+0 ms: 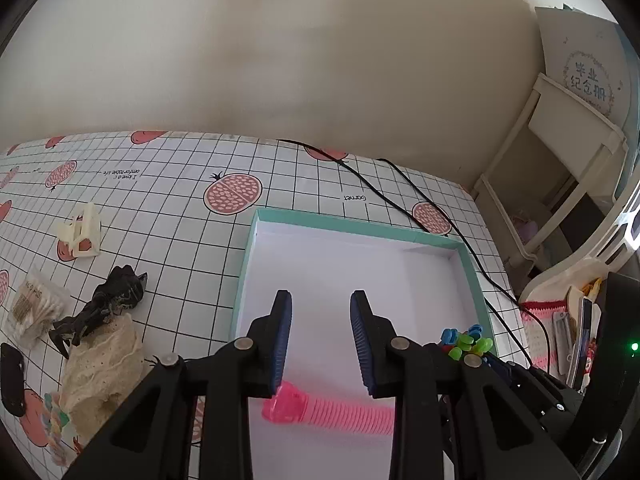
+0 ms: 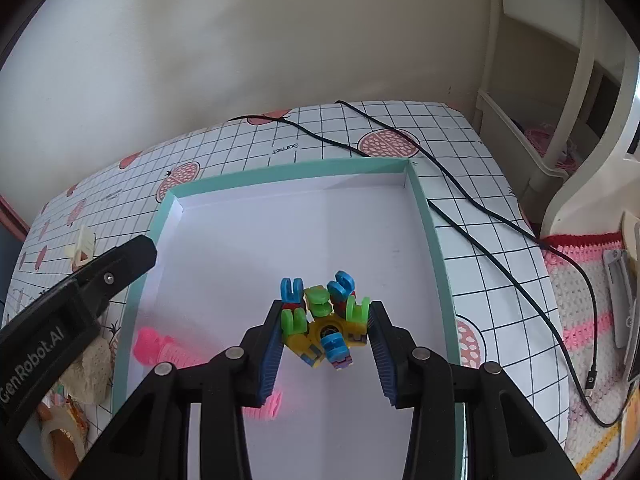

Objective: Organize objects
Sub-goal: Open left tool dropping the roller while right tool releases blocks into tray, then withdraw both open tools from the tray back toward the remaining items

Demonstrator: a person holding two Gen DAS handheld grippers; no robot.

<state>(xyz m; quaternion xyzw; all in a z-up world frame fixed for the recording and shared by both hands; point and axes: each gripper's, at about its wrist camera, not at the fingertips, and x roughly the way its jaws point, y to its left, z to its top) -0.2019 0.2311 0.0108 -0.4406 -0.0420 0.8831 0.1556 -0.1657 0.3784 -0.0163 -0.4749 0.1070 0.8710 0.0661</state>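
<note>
A shallow white box with a teal rim (image 1: 352,225) (image 2: 288,170) lies on the checked tablecloth. Inside it lies a pink ribbed tube toy (image 1: 320,406) (image 2: 154,346). My left gripper (image 1: 320,296) is open above the box, its blue pads either side of the tube's head without touching it. My right gripper (image 2: 326,304) is shut on a multicoloured block toy (image 2: 320,320) of blue, green and yellow pieces, held over the box's right half. That block toy (image 1: 466,342) shows at the box's right edge in the left wrist view. The left gripper's black body (image 2: 120,264) reaches over the box's left rim.
Left of the box lie a cream clip (image 1: 82,232), a black crumpled item (image 1: 108,300), a lace cloth (image 1: 104,364) and a cotton swab pack (image 1: 34,308). Black cables (image 2: 460,192) run past the box's far right corner. A cream shelf (image 1: 560,160) and a crocheted mat (image 2: 592,280) are at right.
</note>
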